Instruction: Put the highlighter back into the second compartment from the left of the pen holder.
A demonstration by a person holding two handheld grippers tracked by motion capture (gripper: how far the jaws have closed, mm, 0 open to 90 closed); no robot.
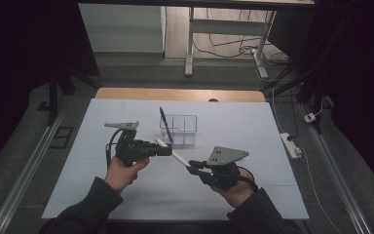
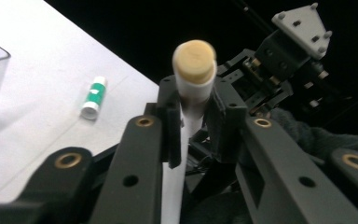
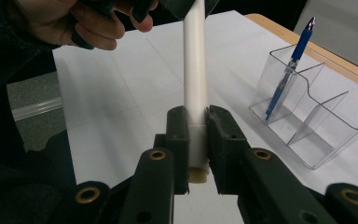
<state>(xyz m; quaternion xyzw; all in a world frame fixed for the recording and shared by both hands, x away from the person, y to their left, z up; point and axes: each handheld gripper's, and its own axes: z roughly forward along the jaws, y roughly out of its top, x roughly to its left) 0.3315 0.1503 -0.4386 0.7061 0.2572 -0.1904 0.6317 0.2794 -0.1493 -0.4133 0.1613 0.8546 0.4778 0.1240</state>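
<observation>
White tube (image 1: 174,153) slanting between tools

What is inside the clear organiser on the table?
The clear organiser holds one blue pen, standing tilted in one end compartment. The other compartments look empty. The pen's lower tip is too blurred to make out.

A dim lab or office workroom set up for recording.

A wooden table (image 1: 180,94) covered with white paper (image 1: 126,195) fills the centre. At twelve o'clock stands a white-legged desk (image 1: 190,44) with loose cables (image 1: 229,48) beneath. At three o'clock a power strip (image 1: 290,145) lies on grey carpet (image 1: 19,161).
</observation>
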